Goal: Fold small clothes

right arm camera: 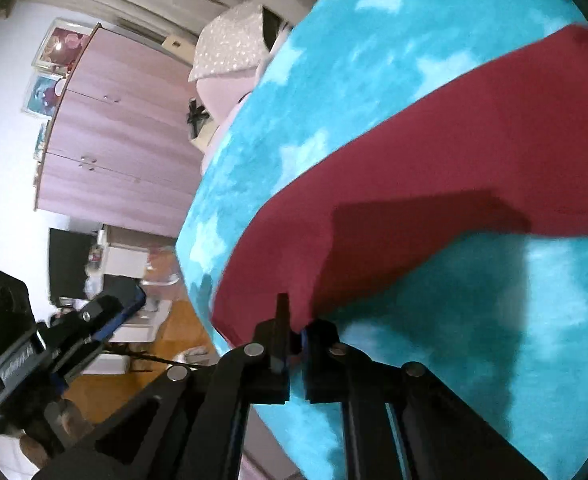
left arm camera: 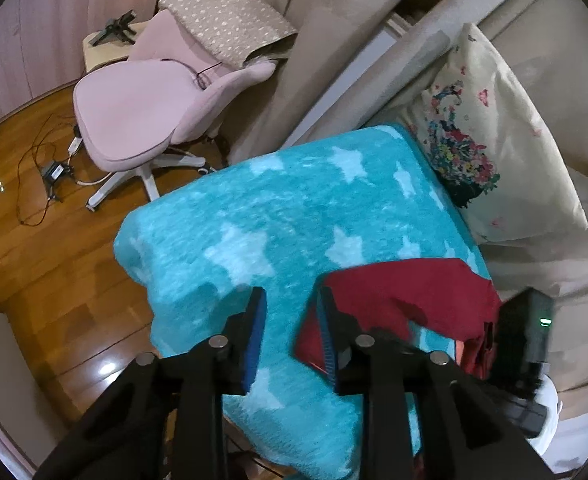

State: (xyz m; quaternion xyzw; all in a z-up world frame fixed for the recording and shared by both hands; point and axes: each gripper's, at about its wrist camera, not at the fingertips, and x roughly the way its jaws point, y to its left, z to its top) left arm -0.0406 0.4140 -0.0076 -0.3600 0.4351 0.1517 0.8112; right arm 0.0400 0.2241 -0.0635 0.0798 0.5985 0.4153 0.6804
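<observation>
The red garment [left arm camera: 410,300] lies on the turquoise star blanket [left arm camera: 278,216], near the floral pillow [left arm camera: 490,136]. The right claw [right arm camera: 296,334] is pinched on the garment's edge; the left claw [left arm camera: 290,312], spread with nothing between, hovers over the blanket beside the garment

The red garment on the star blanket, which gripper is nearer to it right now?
Right. The right gripper has its jaws closed on the red garment's edge. The left gripper hangs open beside it over the star blanket, gripping nothing.
</observation>
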